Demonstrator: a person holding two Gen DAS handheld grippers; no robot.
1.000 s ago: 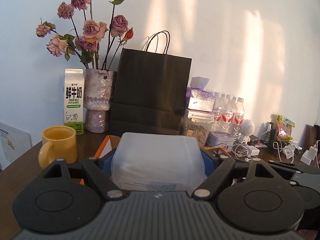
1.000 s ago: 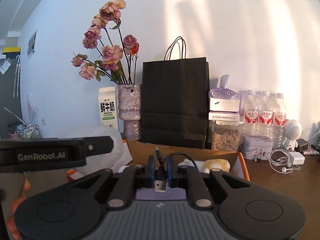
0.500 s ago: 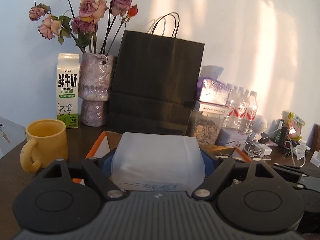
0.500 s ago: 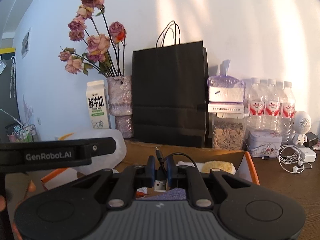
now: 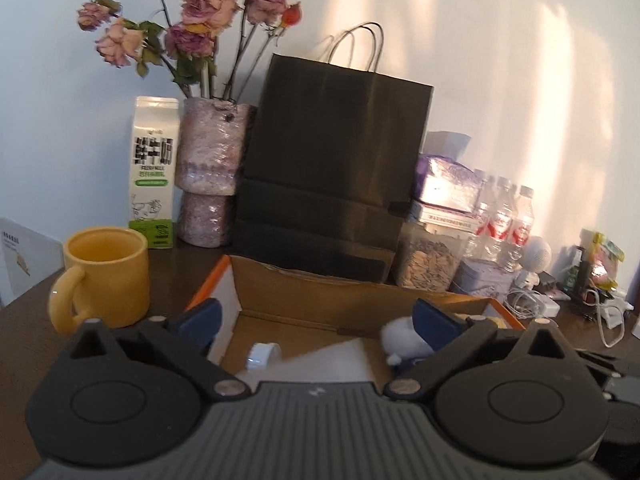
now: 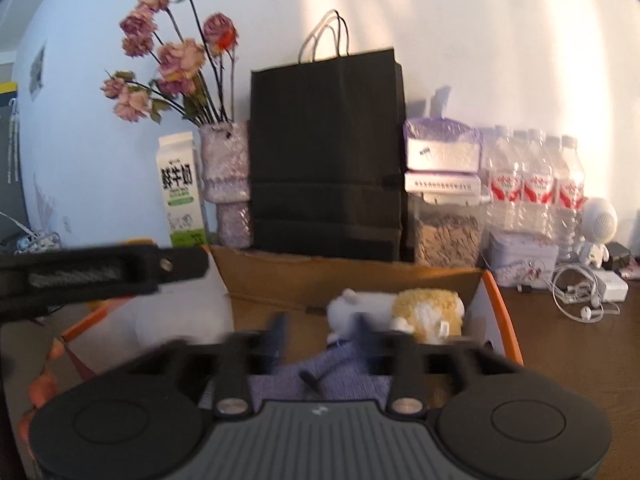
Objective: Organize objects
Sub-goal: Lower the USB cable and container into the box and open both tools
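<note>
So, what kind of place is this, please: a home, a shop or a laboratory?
Most likely a home, at a dark wooden table against a wall. A vase of dried roses, a milk carton and a yellow mug stand together, with bottled water and phone chargers nearby.

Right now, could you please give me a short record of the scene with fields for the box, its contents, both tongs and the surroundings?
box: open cardboard box on a dark table, in front of the black bag
contents: plush toy, purple cloth, white container
left tongs: just opened, wide, nothing gripped
right tongs: just opened, blurred, nothing clamped
left of box: yellow mug, milk carton, vase
right of box: bottles, earphones
</note>
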